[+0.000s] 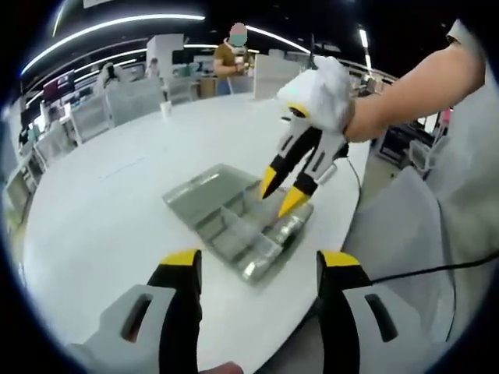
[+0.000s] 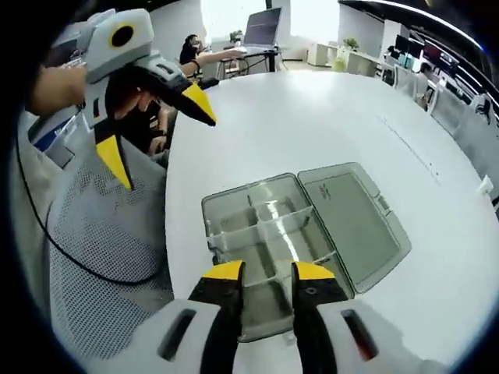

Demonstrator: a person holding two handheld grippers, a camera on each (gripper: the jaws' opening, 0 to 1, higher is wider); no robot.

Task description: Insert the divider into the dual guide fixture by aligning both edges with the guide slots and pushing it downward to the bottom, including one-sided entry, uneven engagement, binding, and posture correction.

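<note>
Two views: we read both from grippers held over one white table.
Table (image 1: 101,202): we see a large round white top, with the box near its edge.
Chair (image 2: 101,265): we find a grey mesh seat just beside the table edge, with a black cable trailing across it.
Box (image 2: 269,234): we see a clear plastic organiser lying open on the table, its tray split into compartments.
Lid (image 2: 351,218): we see it hinged flat on the table, joined to the tray's far side in the right gripper view.
Divider (image 2: 269,220): we think a clear strip stands upright across the tray, though glare keeps us from telling how deep it sits.
Left gripper (image 1: 261,265): we see the yellow-tipped jaws spread wide, holding nothing, short of the box.
Right gripper (image 2: 267,270): we see the jaws a narrow gap apart, unclenched, nothing between them, tips above the tray's near end.
</note>
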